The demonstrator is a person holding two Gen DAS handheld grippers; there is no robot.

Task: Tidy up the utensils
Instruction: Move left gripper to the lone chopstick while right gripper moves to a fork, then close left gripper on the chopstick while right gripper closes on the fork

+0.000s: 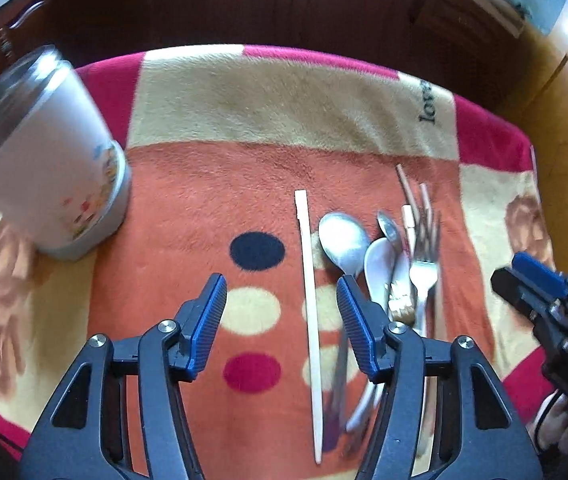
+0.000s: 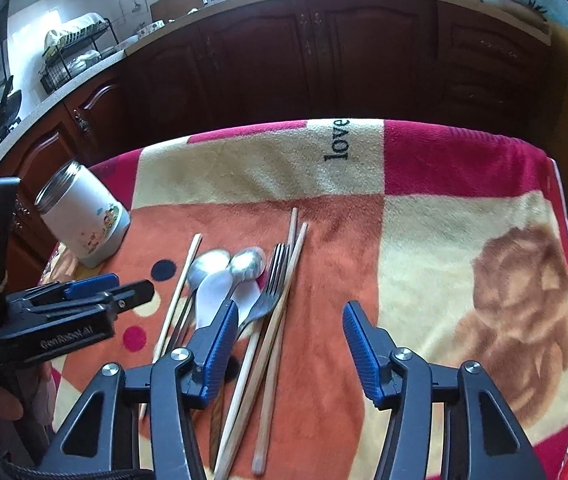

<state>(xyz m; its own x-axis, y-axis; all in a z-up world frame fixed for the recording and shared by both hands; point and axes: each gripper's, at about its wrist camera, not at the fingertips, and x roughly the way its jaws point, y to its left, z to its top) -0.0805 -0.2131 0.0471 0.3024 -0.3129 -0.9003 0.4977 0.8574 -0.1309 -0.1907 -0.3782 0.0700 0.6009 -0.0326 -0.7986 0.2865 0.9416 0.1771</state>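
Left hand-held gripper (image 1: 282, 298) stands apart over a lone chopstick (image 1: 309, 312), gripping nothing. Right hand-held gripper (image 2: 290, 326) stands apart above the chopsticks (image 2: 274, 332) and fork (image 2: 270, 292), empty.

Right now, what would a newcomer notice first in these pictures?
The bright blanket in red, orange and cream covering the table, with "love" printed near its far edge. On it a cluster of utensils, spoons, a fork and chopsticks, lies in the middle. A white jar stands at the far left.
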